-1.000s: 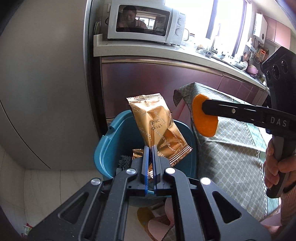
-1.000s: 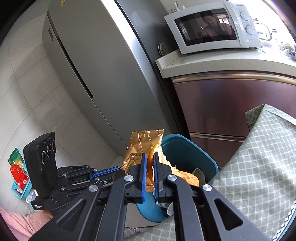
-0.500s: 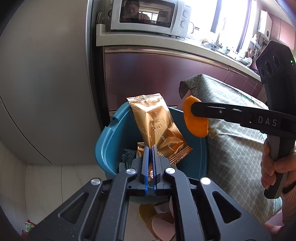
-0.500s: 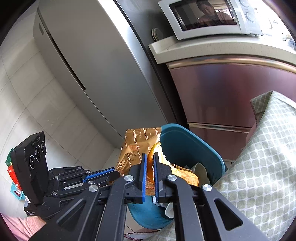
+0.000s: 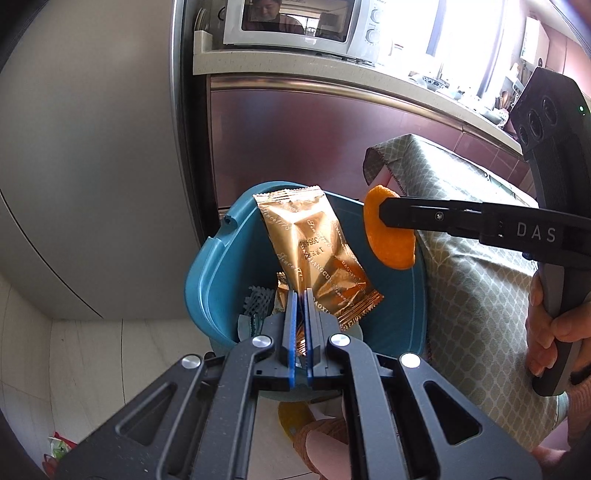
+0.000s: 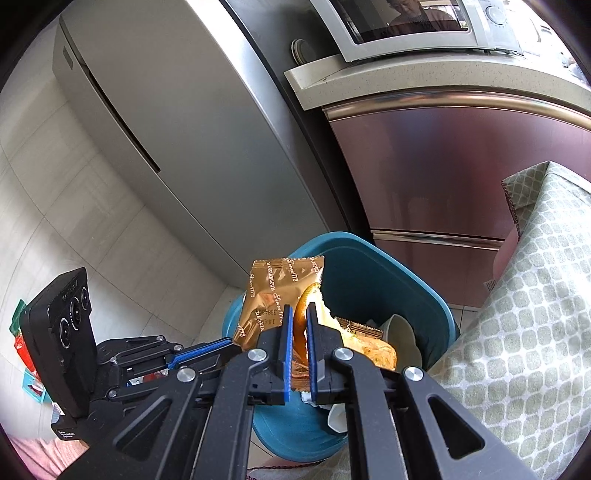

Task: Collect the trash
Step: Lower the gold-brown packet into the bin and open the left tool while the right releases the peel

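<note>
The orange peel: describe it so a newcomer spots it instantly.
Find the teal bin beside the cloth-covered table. Over its rim, the right hand-held gripper pinches the orange peel, a curved bright orange piece, unlike the shiny gold wrapper beside it.

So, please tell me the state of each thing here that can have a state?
left gripper: shut on the gold wrapper, above the bin
right gripper: shut on the orange peel, above the bin
blue bin: open, no lid seen, trash inside
fridge: doors closed
microwave: door closed
</note>
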`<act>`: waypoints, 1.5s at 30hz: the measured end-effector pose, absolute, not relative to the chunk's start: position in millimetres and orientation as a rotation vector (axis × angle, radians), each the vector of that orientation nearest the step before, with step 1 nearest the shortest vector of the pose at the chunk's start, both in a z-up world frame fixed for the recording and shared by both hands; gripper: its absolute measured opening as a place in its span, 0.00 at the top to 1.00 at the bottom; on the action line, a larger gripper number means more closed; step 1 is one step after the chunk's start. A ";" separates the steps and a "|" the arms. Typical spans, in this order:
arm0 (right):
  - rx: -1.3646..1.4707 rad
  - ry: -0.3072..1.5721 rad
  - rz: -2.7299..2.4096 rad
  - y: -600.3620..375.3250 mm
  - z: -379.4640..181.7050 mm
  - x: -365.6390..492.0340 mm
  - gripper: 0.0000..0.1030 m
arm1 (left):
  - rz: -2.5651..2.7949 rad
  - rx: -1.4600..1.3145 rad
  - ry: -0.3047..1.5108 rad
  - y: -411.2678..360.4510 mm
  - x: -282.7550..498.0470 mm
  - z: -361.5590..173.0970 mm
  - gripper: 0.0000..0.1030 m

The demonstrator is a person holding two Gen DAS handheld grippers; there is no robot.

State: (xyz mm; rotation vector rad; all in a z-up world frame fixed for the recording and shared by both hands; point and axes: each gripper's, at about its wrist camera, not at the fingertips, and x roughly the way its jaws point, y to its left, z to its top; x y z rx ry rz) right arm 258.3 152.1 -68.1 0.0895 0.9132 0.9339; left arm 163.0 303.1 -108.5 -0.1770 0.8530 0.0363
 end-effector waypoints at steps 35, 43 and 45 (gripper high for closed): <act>0.111 0.944 0.906 142.8 -75.9 257.2 0.89 | 0.019 -0.197 0.854 301.4 168.3 -114.3 0.88; 0.105 0.892 0.908 126.1 -67.3 234.2 0.73 | 0.022 -0.174 0.782 296.6 152.9 -91.7 0.62; 0.104 0.873 0.909 120.5 -63.7 227.6 0.70 | 0.018 -0.171 0.758 295.1 148.1 -84.7 0.52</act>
